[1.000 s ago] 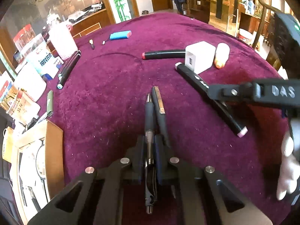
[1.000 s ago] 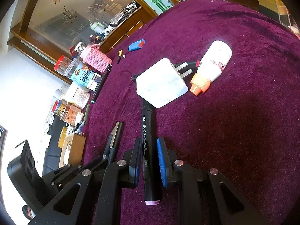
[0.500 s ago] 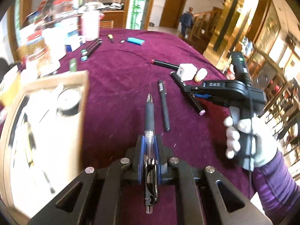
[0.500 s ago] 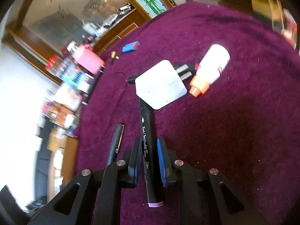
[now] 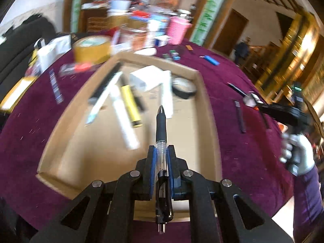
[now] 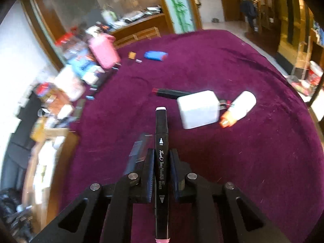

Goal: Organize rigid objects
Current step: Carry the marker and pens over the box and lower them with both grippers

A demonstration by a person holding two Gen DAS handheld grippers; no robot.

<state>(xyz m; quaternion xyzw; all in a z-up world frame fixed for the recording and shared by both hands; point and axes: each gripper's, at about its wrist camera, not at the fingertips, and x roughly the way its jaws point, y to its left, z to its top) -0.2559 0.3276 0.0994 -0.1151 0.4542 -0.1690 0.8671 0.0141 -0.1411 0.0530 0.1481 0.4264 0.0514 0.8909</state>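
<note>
Step in hand: carrying two writing tools to the cardboard tray [image 5: 208, 109] on the maroon desk [image 6: 243, 162]; both are lifted clear of the cloth.
Left gripper [image 5: 161, 154]: jaws narrow, clamped on the clear barrel of a black pen [image 5: 161, 125], whose tip points out over the tray floor.
Right gripper [image 6: 161, 158]: jaws narrow, clamped mid-body on a black art marker [image 6: 161, 141] with pink end caps.
Pen relative to tray: above its near half, over bare cardboard, beside the yellow highlighter [image 5: 130, 103] and white sticks already lying there.
Marker relative to tray: well apart; it hangs above the cloth near the white charger [image 6: 199, 108] and glue bottle [image 6: 240, 107].
Next move, judged: lower the pen over bare cardboard, widen the jaws, then bring the marker across.
Left on the desk: another black marker [image 6: 172, 93] behind the charger.
</note>
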